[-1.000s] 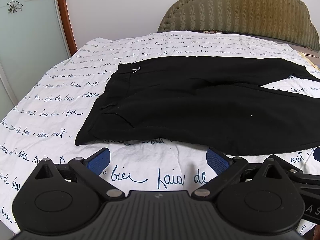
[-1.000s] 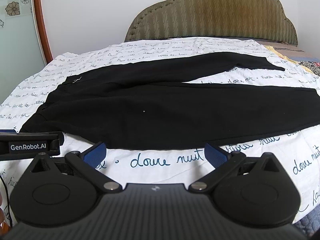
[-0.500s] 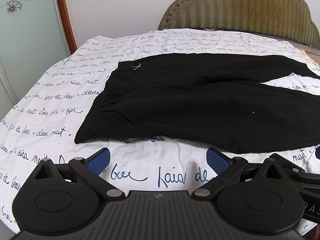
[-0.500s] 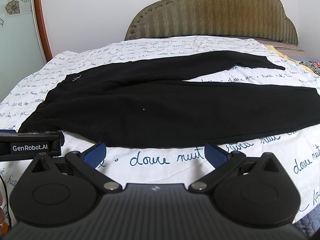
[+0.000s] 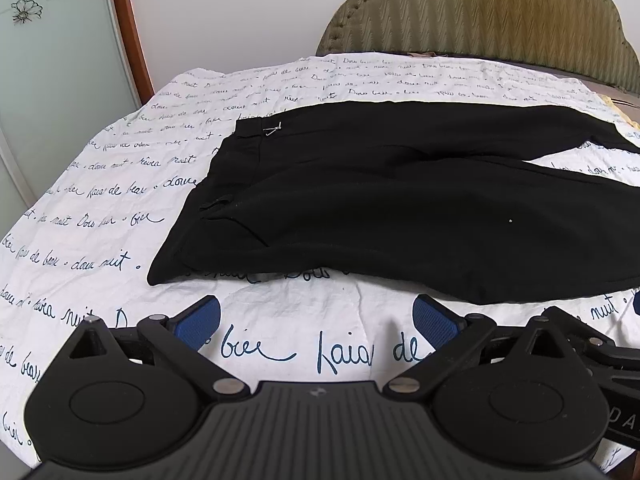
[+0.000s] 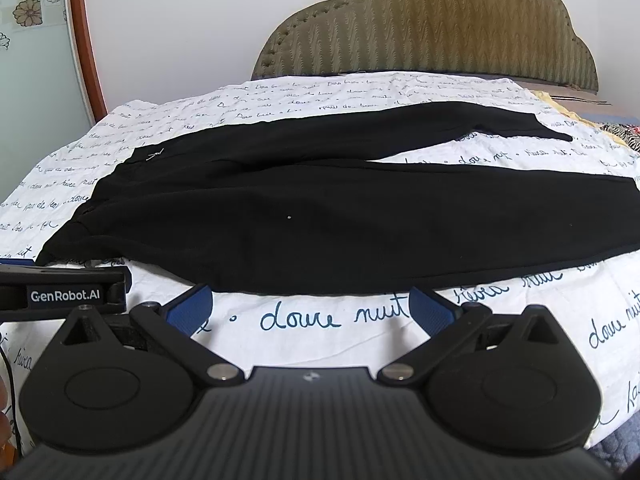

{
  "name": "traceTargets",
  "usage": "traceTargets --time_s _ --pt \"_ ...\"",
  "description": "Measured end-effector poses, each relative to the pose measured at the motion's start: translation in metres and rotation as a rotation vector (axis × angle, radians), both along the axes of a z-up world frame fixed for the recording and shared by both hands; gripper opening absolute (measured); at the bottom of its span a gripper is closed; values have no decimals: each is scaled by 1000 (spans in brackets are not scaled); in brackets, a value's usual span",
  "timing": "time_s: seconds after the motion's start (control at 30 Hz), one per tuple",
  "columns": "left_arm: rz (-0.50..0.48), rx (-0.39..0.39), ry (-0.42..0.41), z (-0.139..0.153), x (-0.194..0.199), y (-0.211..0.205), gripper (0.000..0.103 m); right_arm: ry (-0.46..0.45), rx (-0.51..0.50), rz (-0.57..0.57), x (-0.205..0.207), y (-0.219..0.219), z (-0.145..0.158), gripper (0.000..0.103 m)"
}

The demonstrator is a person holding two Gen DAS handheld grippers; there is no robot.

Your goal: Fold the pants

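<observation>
Both grippers spread wide, empty, short of the pants (image 6: 320, 208).
Risk: pinching sheet (image 5: 280, 344) along with slack near hem.

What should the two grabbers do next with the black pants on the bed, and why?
Probably ease both forward and down to the near edge of the black pants. The left gripper and right gripper are both open and hold nothing, over the printed sheet just short of the cloth. The pants lie flat with legs spread apart, so no fold has begun.
</observation>
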State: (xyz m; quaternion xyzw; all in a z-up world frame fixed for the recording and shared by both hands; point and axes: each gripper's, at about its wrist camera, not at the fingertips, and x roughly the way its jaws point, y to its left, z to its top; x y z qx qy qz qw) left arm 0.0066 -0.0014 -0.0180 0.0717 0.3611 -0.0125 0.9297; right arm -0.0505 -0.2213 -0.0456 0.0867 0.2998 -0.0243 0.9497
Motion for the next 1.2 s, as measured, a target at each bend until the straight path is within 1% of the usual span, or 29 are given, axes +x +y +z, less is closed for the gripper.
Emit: traceTargets --time_s 0.1,0.2,0.37,0.5,0.57,0.63,0.7,0.77,0.83,0.93,0.97,1.03,1.13,1.2 --pt "-1 -3 -3 2 2 1 103 2 9 22 1 0 1 103" --pt "8 0 -22 8 5 5 103 -12 15 35 1 -1 5 103" --pt "24 -22 -42 24 21 21 103 -63 -29 54 6 2 16 103" --pt "29 -40 -64 38 44 38 103 -136 -16 164 17 -2 27 103" --pt "34 -53 -67 43 59 48 103 -149 -37 203 28 -3 32 103" --pt "45 -63 -69 45 78 61 103 -130 -55 228 44 -3 36 103" --pt "66 -62 -57 45 101 76 103 -97 -35 239 58 -6 39 103" --pt "94 -70 -44 42 123 90 103 -84 -8 258 72 -10 43 103" --pt "97 -105 -21 38 146 103 103 -81 1 264 82 -12 44 103" --pt "45 -179 49 27 178 115 103 -64 -21 260 95 -11 41 103" --pt "32 -198 56 24 186 118 103 -63 -30 263 98 -10 40 103" --pt "-5 -206 55 18 199 117 103 -60 -30 265 103 -9 37 103" --pt "-33 -202 63 10 212 116 102 -39 -6 269 112 -8 33 103" --pt "-41 -202 93 5 219 115 102 -29 -1 265 117 -7 30 103"
